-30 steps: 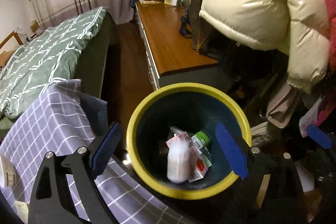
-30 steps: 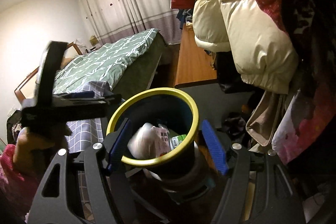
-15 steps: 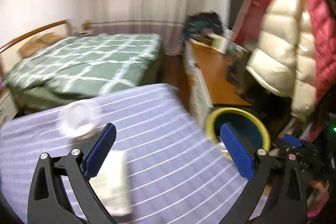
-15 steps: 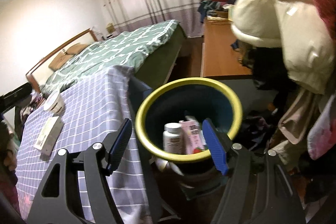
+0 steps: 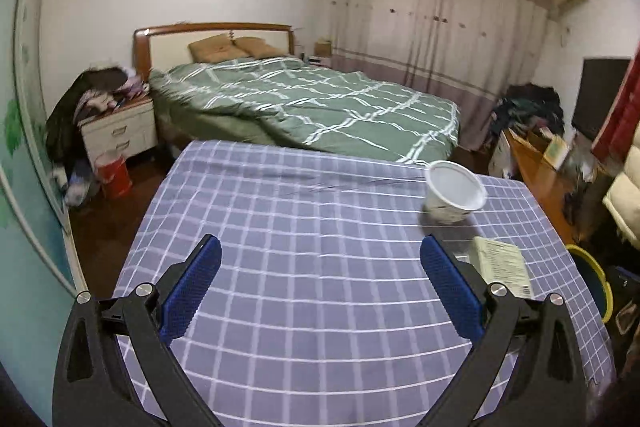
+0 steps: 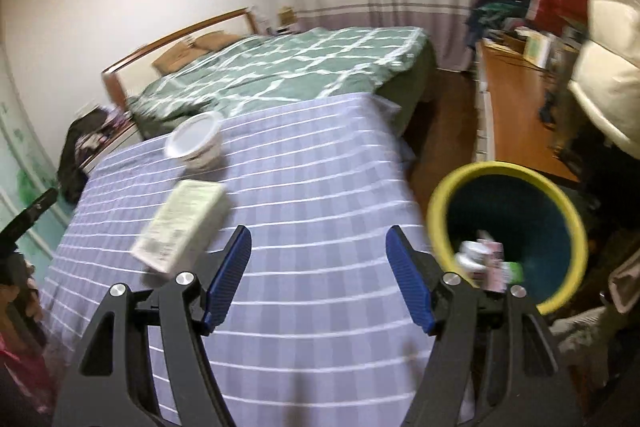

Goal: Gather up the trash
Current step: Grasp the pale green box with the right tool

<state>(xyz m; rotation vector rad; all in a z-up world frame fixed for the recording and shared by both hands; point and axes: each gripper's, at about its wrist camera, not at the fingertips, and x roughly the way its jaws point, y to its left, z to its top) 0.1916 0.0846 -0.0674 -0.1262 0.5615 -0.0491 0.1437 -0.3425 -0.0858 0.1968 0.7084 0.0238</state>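
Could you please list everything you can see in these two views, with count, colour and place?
table: one, purple-and-white check cloth, foreground.
cup: one, white, on the table's far side.
carton: one, pale with print, lying flat just in front of the cup.
bin: one, yellow rim, dark inside, on the floor beside the table, holding bottles and packets.
bed: one, green quilt with white lines, behind the table.
nightstand: one, white, beside the bed, clothes piled on it.
desk: one, wooden, by the curtains.
puffer jacket: one, cream, hanging above the bin.
left tongs: blue pads, wide open, empty, having just opened.
right tongs: blue pads, open, empty.
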